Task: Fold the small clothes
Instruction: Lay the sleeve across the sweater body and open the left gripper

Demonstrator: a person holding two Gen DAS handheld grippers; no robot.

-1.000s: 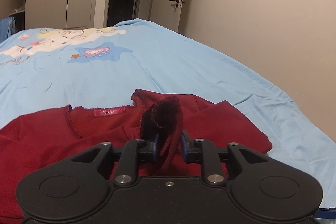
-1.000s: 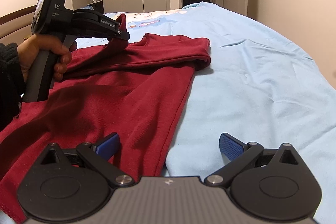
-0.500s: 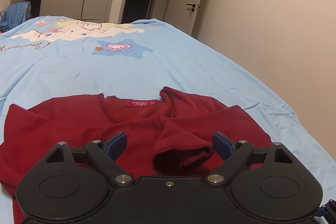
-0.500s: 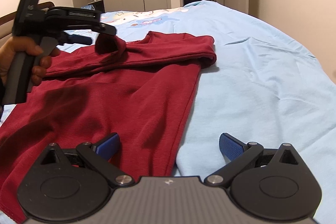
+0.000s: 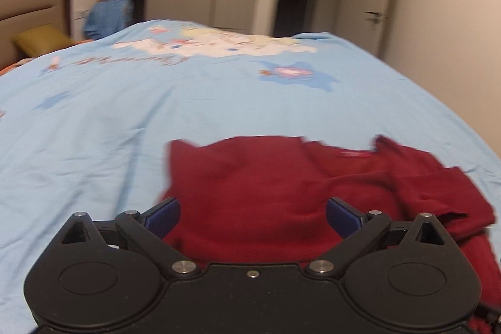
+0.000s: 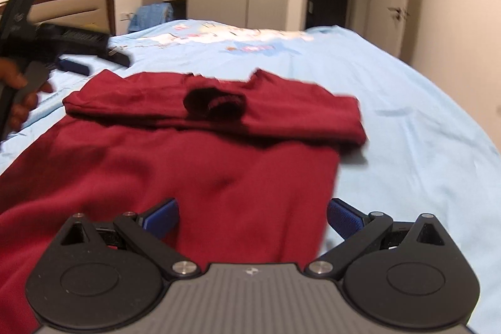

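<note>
Red shirt (image 5: 281, 193) beneath opening left gripper (image 5: 252, 215)

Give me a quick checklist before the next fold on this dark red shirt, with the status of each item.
1. Left gripper free of cloth: ok, jaws opening, nothing pinched.
2. Right gripper open and empty: ok.
3. Sleeve cuff lying on the dark red knit shirt: ok.
4. Shirt fully on the light blue bedsheet: cannot tell, near hem hidden.
5. Folded band across the chest lying flat: not ok, bunched at the cuff.
</note>
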